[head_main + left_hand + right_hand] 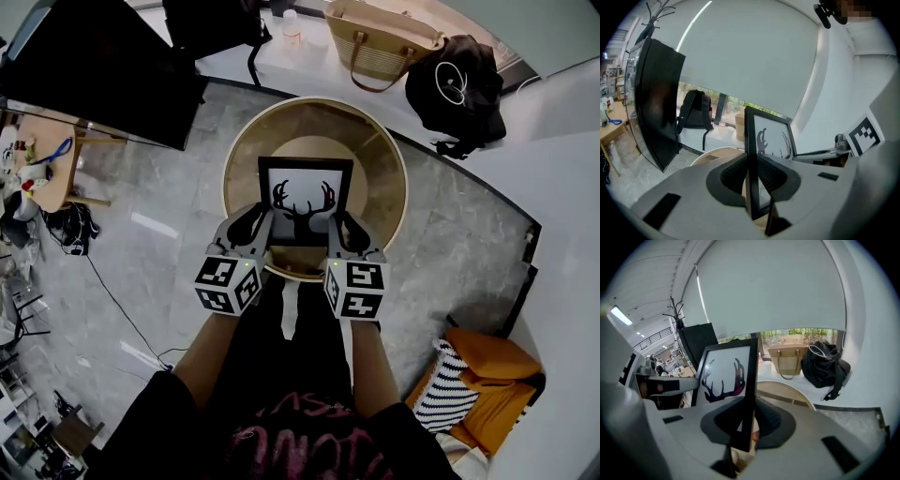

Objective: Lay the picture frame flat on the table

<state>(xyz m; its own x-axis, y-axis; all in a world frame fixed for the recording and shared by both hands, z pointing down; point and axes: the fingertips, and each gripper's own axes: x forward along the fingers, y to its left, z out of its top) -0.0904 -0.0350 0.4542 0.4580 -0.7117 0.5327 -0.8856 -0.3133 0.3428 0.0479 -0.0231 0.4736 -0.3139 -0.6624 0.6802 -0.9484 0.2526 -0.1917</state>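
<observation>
My L gripper [251,225] & R gripper [343,228] pinch the picture frame [306,199] above the table [380,155]; next, lower it flat.

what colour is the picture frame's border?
Black, around a white print with dark antlers; the picture frame shows best in the head view.

Picture frame [306,202], centre: matt black rim, white paper print. Table [375,155] beneath: smooth pale wood. Floor [159,216], left: polished grey stone. Bag [382,42], upper right: woven straw.
</observation>
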